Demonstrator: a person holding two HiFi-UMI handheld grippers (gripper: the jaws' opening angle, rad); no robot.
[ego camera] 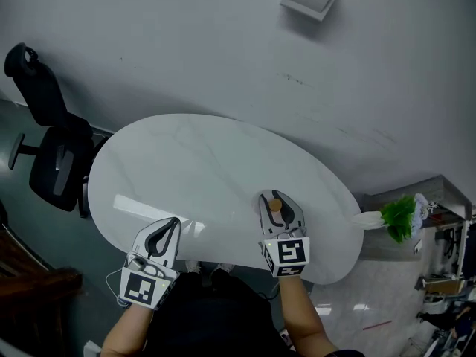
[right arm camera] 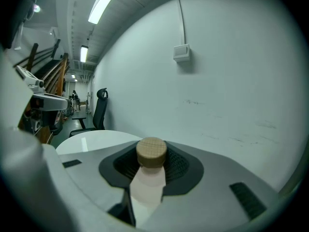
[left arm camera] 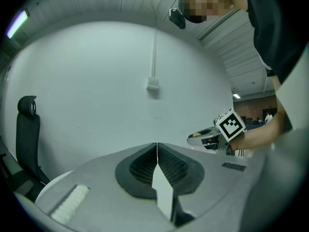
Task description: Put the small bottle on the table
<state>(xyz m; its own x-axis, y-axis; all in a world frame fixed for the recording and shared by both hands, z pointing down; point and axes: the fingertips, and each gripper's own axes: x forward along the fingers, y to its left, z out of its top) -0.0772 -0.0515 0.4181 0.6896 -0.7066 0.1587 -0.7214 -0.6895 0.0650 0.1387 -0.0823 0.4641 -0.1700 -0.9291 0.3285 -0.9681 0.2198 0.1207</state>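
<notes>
From the head view, a white oval table (ego camera: 208, 169) stood against a pale wall. A black office chair (ego camera: 52, 155) was at its left end and a green plant (ego camera: 399, 216) was beyond its right end. The left gripper (ego camera: 172, 226) hung over the table's near edge. The right gripper (ego camera: 279, 198) reached over the near part of the top, with the small bottle (ego camera: 276, 205) between its jaws and the cork-coloured cap showing. Whether the bottle's base met the tabletop could not be made out.

In the left gripper view, the jaws were pressed together tip to tip with nothing between them. Past them, to the right, the right gripper's marker cube (left arm camera: 230, 124) showed against the wall. The chair stood at the left and a small wall box (left arm camera: 153, 83) hung above.

In the right gripper view, the jaws were clamped on the bottle's pale body. It stood upright, and its round cap rose just above the dark pads (right arm camera: 178, 166). The table's white top lay behind to the left, with the chair beyond it.
</notes>
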